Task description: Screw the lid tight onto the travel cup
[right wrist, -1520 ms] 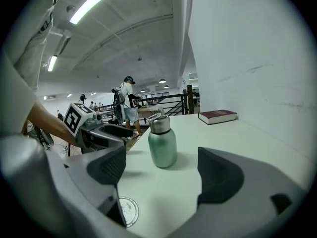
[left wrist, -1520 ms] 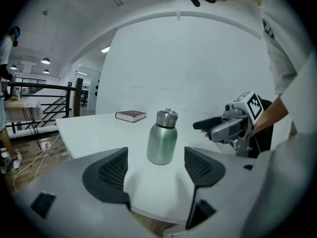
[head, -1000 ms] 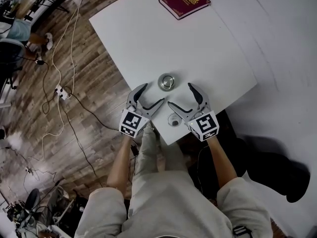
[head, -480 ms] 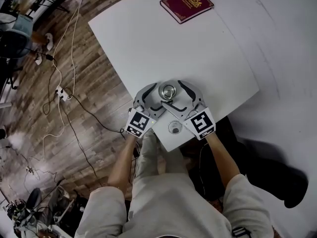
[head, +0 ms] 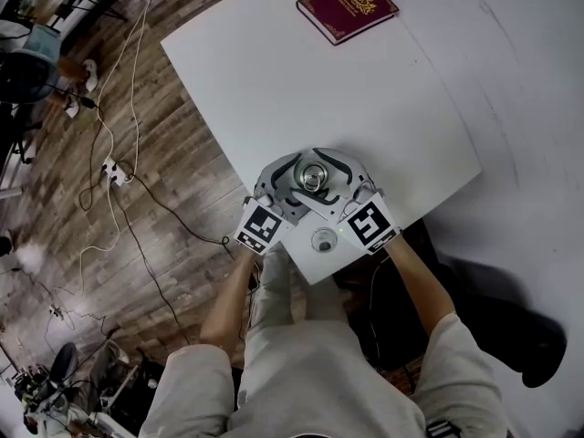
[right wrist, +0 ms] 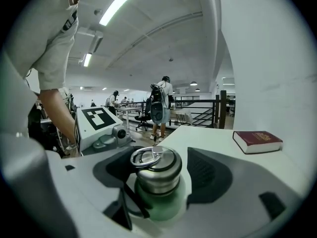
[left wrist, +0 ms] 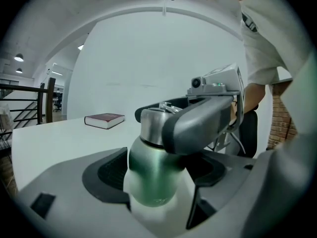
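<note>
The green travel cup (head: 312,179) stands near the white table's front edge, its steel lid (right wrist: 157,170) with a ring handle on top. My left gripper (head: 297,182) is shut on the green body (left wrist: 153,177), a pad against each side. My right gripper (head: 325,179) reaches in from the other side at lid height; one of its fingers (left wrist: 198,125) crosses in front of the lid in the left gripper view. Its jaws are closing with the lid between them, and a thin gap still shows beside the pads.
A maroon book (head: 348,7) lies at the table's far side. A small round silvery piece (head: 321,239) sits on the table (head: 383,99) between my hands, by the front edge. Cables (head: 119,167) run over the wooden floor to the left.
Both grippers have moved forward from the table edge and gathered round the cup. The left jaws have come in onto the body, and the right jaws have narrowed round the lid.
</note>
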A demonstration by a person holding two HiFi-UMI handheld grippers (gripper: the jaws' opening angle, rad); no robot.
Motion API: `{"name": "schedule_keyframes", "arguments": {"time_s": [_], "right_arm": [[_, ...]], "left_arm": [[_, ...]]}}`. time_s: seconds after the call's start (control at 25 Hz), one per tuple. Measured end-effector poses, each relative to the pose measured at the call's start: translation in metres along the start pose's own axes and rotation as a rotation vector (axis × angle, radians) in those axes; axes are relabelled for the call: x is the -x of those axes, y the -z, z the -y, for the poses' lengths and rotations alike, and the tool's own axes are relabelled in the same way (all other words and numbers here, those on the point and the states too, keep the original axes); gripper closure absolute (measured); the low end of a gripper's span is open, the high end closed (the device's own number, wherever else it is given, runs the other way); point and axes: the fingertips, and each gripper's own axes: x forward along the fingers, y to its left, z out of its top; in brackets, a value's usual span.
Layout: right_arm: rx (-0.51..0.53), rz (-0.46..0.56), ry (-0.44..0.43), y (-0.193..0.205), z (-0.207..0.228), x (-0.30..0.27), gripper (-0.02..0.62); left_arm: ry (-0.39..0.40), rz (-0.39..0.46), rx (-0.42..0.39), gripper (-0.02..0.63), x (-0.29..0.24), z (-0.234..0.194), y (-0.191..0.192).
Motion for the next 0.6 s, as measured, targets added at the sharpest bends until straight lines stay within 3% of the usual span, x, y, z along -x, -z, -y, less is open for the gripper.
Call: {"name": "schedule_keyframes", "arguments": {"time_s": [0.32, 0.6], "right_arm": [[0.055, -0.018, -0.089, -0.0021, -0.0060, -0.0035, 0.308], [0.067, -0.006, -0.083, -0.0035, -0.0073, -0.0027, 0.321]], "left_arm": [[0.010, 0.014, -0.001, 0.261, -0.0009, 0.0002, -0.0001], [0.012, 0.025, -0.005, 0.261, 0.0004, 0.0010, -0.0004]]}}
